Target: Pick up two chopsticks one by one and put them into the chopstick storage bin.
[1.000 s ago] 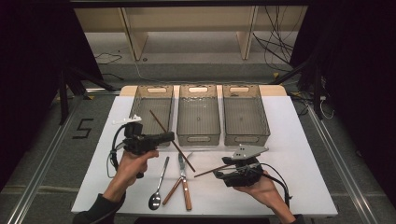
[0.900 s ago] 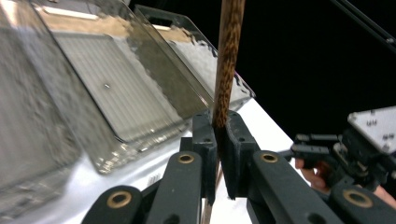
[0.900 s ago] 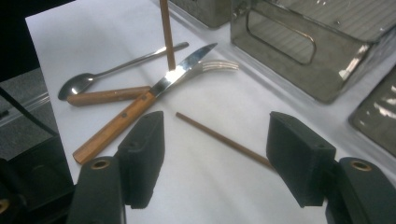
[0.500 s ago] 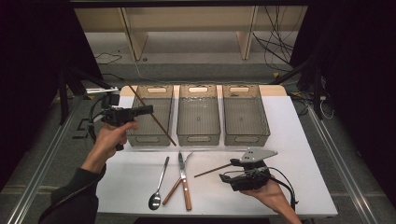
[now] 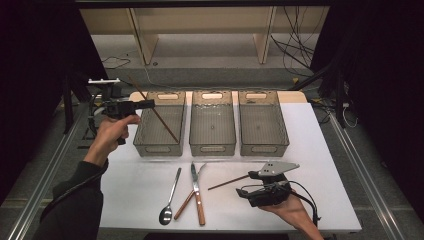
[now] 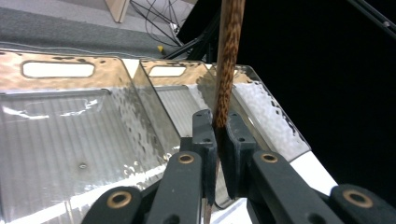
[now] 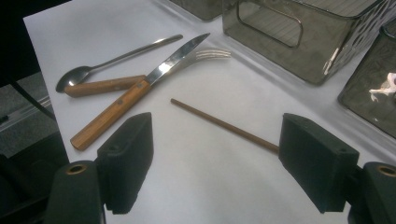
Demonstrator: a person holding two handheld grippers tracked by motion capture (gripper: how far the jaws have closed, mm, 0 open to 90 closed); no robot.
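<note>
My left gripper (image 5: 149, 104) is raised at the far left, beside the left bin (image 5: 157, 149). It is shut on a dark speckled chopstick (image 5: 166, 126) that slants down over that bin. In the left gripper view the chopstick (image 6: 227, 70) rises from between the closed pads of the left gripper (image 6: 218, 128). My right gripper (image 5: 249, 185) rests low at the front right. Its jaws have just been opening and now stand wide. A second brown chopstick (image 7: 224, 125) lies on the table between the pads of the right gripper (image 7: 215, 128), untouched.
Three smoke-tinted bins stand in a row at the back, with the middle bin (image 5: 212, 148) and right bin (image 5: 264, 148) beside the left one. On the white table (image 5: 325, 150) lie a spoon (image 5: 170, 197), a wooden-handled knife (image 5: 196, 192) and a wooden-handled fork (image 7: 102, 86).
My left hand has carried its chopstick from the middle of the table up and away to the far left, over the left bin. The right gripper stayed put and spread its jaws.
</note>
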